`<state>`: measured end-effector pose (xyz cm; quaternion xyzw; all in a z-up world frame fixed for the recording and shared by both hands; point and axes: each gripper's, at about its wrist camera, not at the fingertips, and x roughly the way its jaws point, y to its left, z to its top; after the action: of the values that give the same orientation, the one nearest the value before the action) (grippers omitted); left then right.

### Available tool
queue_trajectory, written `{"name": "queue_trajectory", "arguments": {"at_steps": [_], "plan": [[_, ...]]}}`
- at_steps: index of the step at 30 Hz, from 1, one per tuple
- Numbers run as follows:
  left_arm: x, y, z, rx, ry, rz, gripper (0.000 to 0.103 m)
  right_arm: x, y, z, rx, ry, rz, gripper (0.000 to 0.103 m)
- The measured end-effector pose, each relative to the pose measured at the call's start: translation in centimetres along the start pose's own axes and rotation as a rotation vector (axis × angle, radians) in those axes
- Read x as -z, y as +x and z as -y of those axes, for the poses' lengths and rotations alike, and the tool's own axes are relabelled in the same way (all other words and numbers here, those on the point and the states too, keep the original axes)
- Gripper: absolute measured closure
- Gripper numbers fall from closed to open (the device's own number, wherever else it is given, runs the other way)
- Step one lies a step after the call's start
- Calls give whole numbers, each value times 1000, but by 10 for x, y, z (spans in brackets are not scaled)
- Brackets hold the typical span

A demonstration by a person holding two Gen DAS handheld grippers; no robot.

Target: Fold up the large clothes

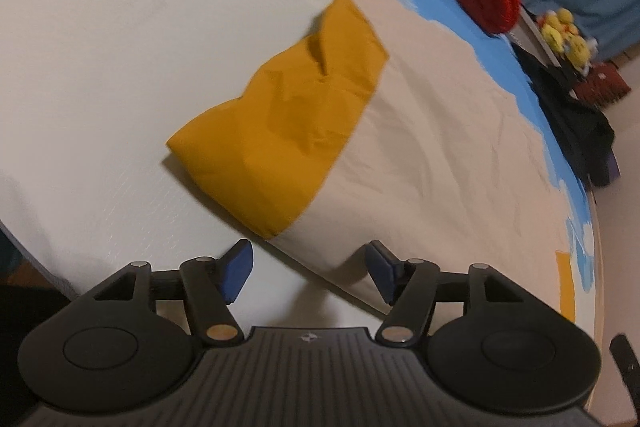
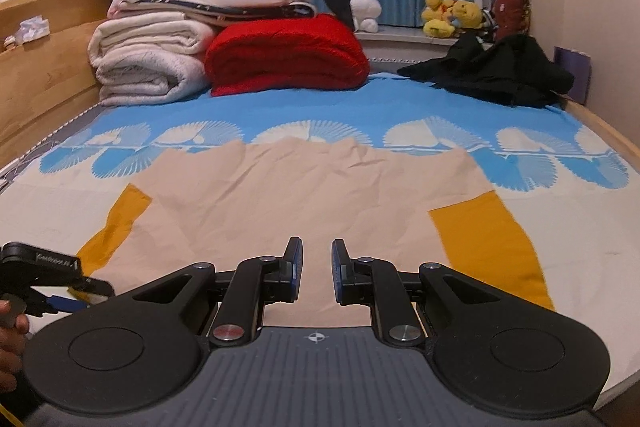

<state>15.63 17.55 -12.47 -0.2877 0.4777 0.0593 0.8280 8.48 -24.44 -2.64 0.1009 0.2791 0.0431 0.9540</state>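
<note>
A beige shirt (image 2: 308, 195) with mustard-yellow sleeves lies flat on the bed. Its left sleeve (image 1: 288, 119) is rumpled in front of my left gripper (image 1: 308, 269), which is open and empty just short of the cuff. In the right wrist view the left gripper (image 2: 68, 297) sits at the far left by that sleeve (image 2: 116, 223). My right gripper (image 2: 317, 271) is open with a narrow gap, empty, above the shirt's near edge. The right sleeve (image 2: 492, 251) lies flat to its right.
Folded white blankets (image 2: 148, 63) and a red blanket (image 2: 288, 55) are stacked at the bed's head. A black garment (image 2: 496, 71) lies at the far right. Plush toys (image 2: 452, 13) sit on the sill by blue curtains. A wooden bed frame (image 2: 36, 67) runs along the left.
</note>
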Motion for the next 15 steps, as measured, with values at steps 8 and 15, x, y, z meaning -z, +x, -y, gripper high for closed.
{"name": "queue_trajectory", "arguments": {"at_steps": [8, 15], "plan": [[1, 10, 4, 12, -23, 57, 26, 5, 12, -17, -9, -30, -40, 87], [-3, 13, -1, 46, -126, 109, 26, 13, 17, -17, 5, -29, -67, 87]]}}
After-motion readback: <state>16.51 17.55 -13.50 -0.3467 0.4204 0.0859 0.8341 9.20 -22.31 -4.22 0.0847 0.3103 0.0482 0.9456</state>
